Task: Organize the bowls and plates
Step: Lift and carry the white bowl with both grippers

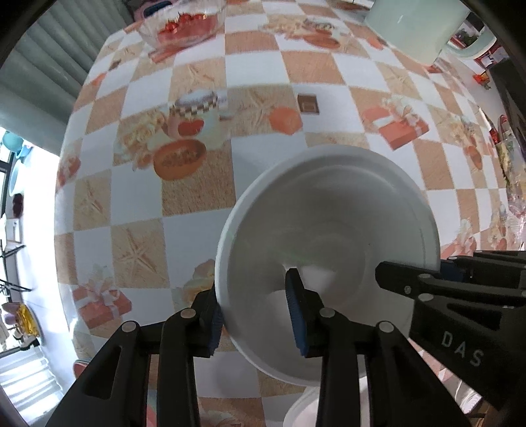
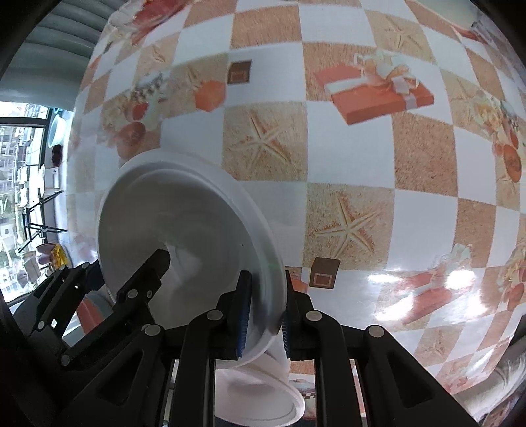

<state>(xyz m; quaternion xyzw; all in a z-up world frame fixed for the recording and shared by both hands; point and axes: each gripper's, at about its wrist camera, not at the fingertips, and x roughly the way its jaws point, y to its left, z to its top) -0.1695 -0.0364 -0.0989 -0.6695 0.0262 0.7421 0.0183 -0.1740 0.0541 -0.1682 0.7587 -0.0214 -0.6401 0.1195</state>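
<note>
Left gripper (image 1: 256, 317) slack astride white bowl (image 1: 328, 236) rim | right gripper (image 2: 264, 317) clamps rim

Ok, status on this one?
Right gripper shut on bowl rim. Left gripper straddles the opposite rim, grip unclear. Bowl tilted. Second bowl just below, nothing else close.

Left tongs (image 1: 258, 317) pointing down, jaws slightly parted, right tongs (image 2: 266, 317) steeply down, clamped narrow

Glass bowl (image 1: 182, 24) & mint jug (image 1: 417, 26) cut off at top edge.
</note>
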